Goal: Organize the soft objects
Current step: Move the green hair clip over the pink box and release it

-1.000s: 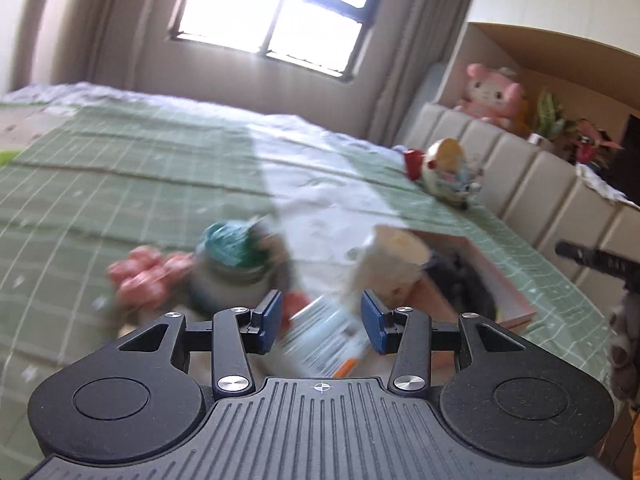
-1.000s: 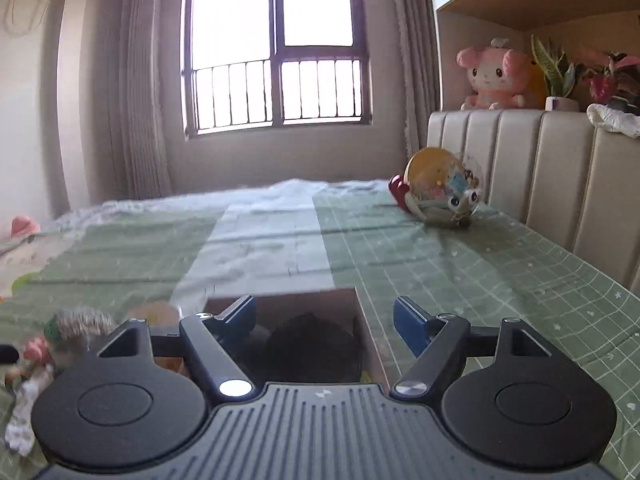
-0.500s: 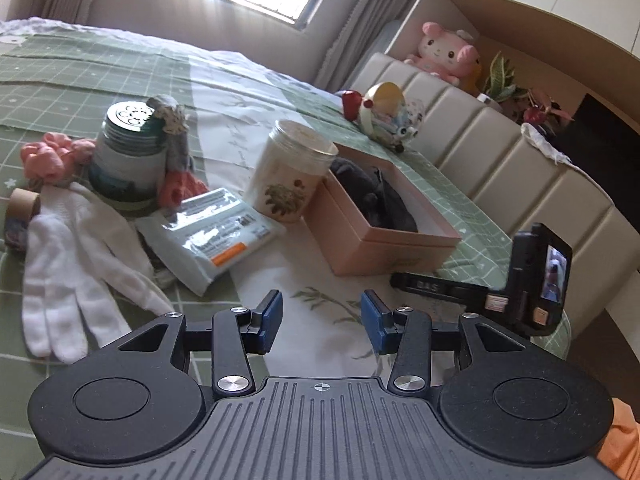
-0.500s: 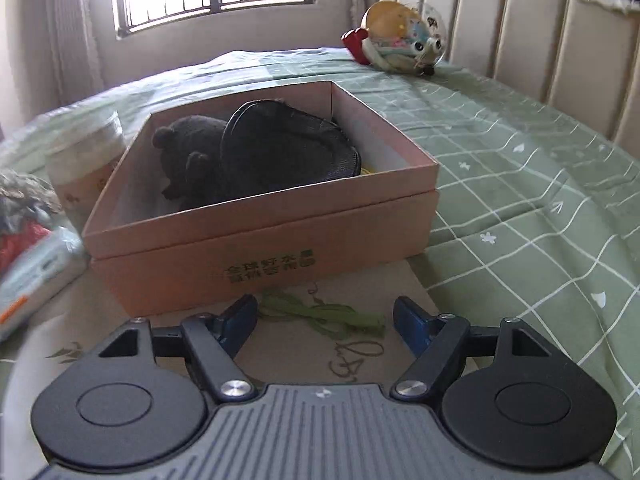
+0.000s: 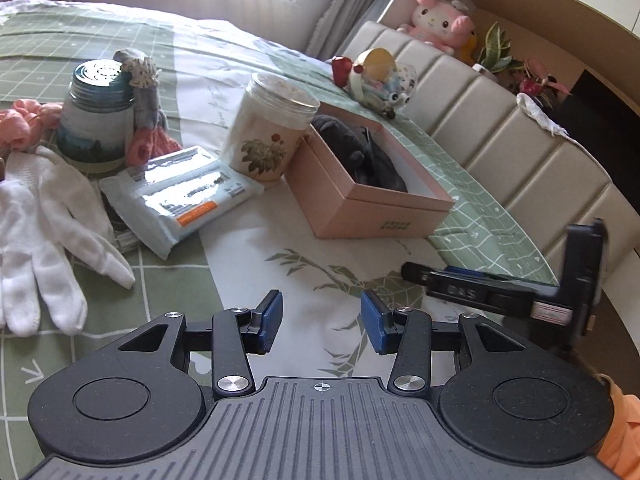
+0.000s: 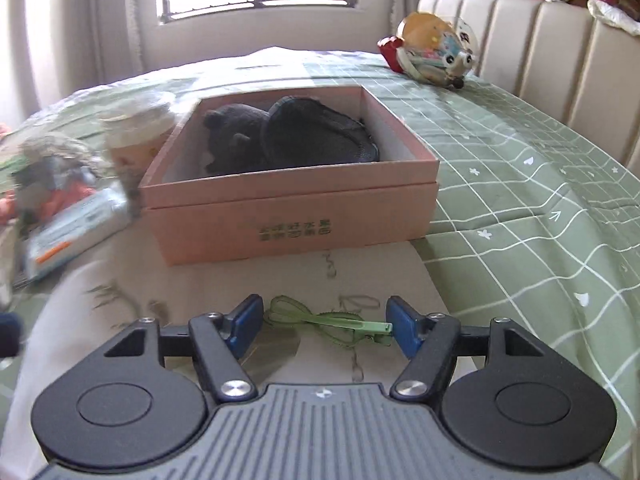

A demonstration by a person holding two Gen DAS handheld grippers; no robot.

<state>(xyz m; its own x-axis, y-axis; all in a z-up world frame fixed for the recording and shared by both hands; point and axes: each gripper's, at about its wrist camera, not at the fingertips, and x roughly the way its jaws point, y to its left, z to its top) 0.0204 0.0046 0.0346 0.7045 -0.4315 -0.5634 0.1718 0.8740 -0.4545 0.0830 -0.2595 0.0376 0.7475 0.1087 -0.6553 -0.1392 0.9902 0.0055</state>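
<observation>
A pink cardboard box [image 6: 296, 216] [image 5: 360, 216] sits on the bed with a dark plush toy [image 6: 236, 136] and a dark mesh pouch [image 6: 316, 132] inside. A thin green hair tie with a clip [image 6: 320, 322] lies on the cover in front of the box. My right gripper [image 6: 322, 326] hovers over it, jaws closing around it, pads apart from it. My left gripper [image 5: 320, 318] is open over bare cover with nothing between its pads. Left of the box lie white gloves [image 5: 36, 220], a wipes pack [image 5: 180, 196], a pink scrunchie [image 5: 20, 120] and small knitted gloves [image 5: 148, 120].
A floral jar [image 5: 272, 128] touches the box's left side; a blue-lidded jar [image 5: 96, 116] stands further left. A round toy [image 6: 432, 52] lies by the padded headboard [image 6: 560, 76]. The right gripper's body [image 5: 520, 292] shows at the right of the left wrist view.
Both grippers have tipped down and come lower toward the bed. The right one drew back from the box until the green hair tie came between its jaws, which have narrowed.
</observation>
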